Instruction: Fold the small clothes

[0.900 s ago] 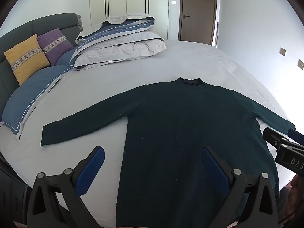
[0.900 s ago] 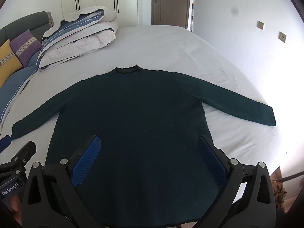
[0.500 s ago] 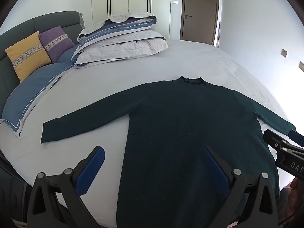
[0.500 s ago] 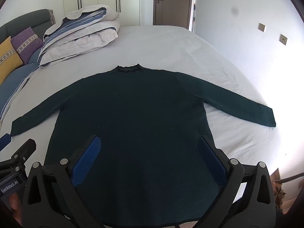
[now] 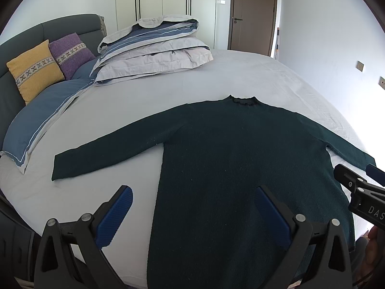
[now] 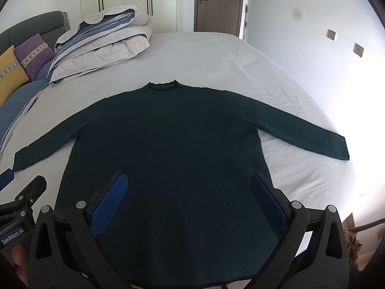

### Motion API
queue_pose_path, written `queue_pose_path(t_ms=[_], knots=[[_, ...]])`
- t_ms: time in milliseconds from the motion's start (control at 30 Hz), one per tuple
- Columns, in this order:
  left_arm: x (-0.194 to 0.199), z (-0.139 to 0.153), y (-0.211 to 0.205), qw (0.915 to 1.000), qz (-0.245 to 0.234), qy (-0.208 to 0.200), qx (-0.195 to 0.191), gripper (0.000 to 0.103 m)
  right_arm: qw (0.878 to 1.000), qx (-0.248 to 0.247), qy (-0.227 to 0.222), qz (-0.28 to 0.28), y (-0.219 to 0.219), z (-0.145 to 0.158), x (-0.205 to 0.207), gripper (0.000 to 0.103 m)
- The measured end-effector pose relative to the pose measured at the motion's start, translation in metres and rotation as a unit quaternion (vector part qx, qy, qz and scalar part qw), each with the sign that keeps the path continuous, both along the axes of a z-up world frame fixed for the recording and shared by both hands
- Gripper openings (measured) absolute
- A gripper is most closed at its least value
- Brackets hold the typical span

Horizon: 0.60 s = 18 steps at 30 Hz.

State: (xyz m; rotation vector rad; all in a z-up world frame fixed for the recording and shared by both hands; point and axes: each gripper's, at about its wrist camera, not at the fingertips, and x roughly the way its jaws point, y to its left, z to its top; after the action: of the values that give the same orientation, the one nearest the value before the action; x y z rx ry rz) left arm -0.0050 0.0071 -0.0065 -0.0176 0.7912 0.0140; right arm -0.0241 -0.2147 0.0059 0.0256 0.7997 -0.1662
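1. Dark green sweater (image 5: 240, 159) lies flat on the white bed sheet (image 5: 216, 79), both sleeves spread out to the sides, collar pointing toward the far end of the bed, hem at the near edge.
2. Left gripper (image 5: 192, 204): jaws wide apart, blue pads (image 5: 115, 214) empty. It hangs above the sweater's lower left side; one pad sits over bare sheet, the other over the body of the garment. No contact visible.
3. Right gripper (image 6: 187, 192): jaws spread wide, nothing between them. It hangs over the lower middle of the sweater, both pads over the knit. Whether it touches the fabric cannot be told.
4. Each gripper shows at the edge of the other's view: the right one at the right edge of the left wrist view, the left one at the lower left of the right wrist view.
5. Left sleeve cuff (image 5: 60, 166) rests on the sheet near the blue pillow (image 5: 36, 120); right sleeve cuff (image 6: 339, 149) lies near the bed's right edge.
6. Background: folded duvet (image 5: 154, 48) at the head of the bed, yellow cushion (image 5: 33, 69) and purple cushion (image 5: 71, 53) against the grey headboard (image 5: 48, 29), brown door (image 5: 252, 14) on the far wall.
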Motion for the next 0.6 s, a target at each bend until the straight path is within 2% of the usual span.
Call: queue_pose_path(t_ms=[600], knots=[[-0.0004,-0.0007,0.0009,1.0,0.0,0.001,-0.001,0.103,1.0,-0.003,0.001,0.002,0.0029,-0.0047,-0.0032,0.103]])
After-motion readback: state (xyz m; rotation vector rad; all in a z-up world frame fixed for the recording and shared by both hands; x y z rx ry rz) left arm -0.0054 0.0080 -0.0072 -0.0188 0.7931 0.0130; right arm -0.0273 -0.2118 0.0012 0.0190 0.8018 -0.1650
